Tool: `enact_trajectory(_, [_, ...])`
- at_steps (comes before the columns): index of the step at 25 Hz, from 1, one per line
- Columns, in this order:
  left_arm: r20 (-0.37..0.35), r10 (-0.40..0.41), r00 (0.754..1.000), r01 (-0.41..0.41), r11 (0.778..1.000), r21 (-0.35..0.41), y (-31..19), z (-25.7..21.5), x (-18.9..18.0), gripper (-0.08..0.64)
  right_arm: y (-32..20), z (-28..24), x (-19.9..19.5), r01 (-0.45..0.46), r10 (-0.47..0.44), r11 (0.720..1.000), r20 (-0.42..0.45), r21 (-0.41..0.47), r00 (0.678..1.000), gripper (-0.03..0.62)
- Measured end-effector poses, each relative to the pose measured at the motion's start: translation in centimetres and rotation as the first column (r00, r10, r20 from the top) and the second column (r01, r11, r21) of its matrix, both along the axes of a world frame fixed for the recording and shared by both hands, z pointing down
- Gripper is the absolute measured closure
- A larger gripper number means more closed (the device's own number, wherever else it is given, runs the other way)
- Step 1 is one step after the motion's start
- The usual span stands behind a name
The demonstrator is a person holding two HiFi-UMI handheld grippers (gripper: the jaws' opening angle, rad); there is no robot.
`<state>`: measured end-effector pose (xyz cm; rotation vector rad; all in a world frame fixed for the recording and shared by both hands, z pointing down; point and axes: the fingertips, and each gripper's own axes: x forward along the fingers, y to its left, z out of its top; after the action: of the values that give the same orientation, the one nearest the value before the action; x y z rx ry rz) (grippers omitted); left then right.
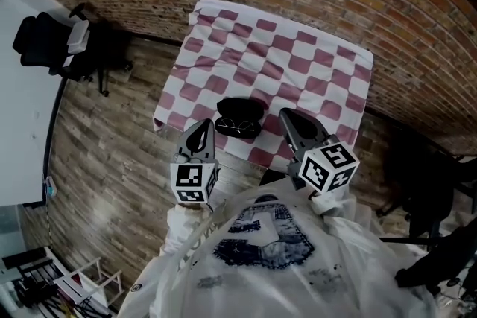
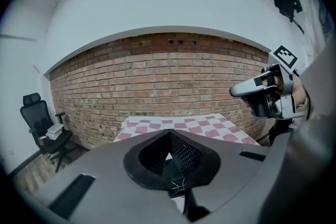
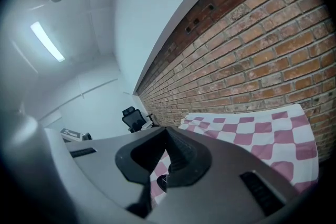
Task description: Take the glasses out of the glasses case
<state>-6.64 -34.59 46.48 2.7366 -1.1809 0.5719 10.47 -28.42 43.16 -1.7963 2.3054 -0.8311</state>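
Just ahead of the left gripper (image 1: pixel 202 126) and right gripper (image 1: pixel 286 116) (both pinched shut, empty) sits the open glasses case (image 1: pixel 241 108), glasses (image 1: pixel 237 129) inside.

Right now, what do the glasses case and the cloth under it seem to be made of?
Glasses case: likely hard plastic or leatherette; black, with a faint sheen on the open lid and a rigid shell shape.
Tablecloth: probably woven fabric; matte pink-and-white checks, edges hanging limp.
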Motion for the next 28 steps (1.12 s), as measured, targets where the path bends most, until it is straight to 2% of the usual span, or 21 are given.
enact_trajectory(3, [0.028,0.008,1.000,-0.008,1.000,-0.010,-0.5,0.6,0.3,0.552,-0.5,0.5,0.5,0.008,-0.008,1.000,0.003,-0.008,1.000,0.578])
enact_trajectory(10, [0.149,0.066,0.987,-0.064,0.998,-0.016,-0.7,2.6,1.1,0.551,-0.8,1.5,0.8,0.031,-0.031,0.999,0.013,-0.033,0.999,0.578])
enact_trajectory(18, [0.196,0.105,0.975,-0.101,0.994,-0.029,-1.4,3.7,1.7,0.544,-1.2,2.3,1.6,0.030,-0.029,0.999,0.026,-0.045,0.999,0.578])
enact_trajectory(23, [0.227,0.171,0.959,-0.164,0.985,-0.050,-1.7,4.6,2.6,0.483,-1.1,2.7,2.1,0.018,-0.016,0.999,0.031,-0.050,0.999,0.578])
enact_trajectory(28, [0.263,0.252,0.931,-0.244,0.968,-0.064,-1.5,5.8,3.6,0.417,-1.0,2.9,2.5,0.009,-0.007,0.999,0.038,-0.054,0.999,0.578])
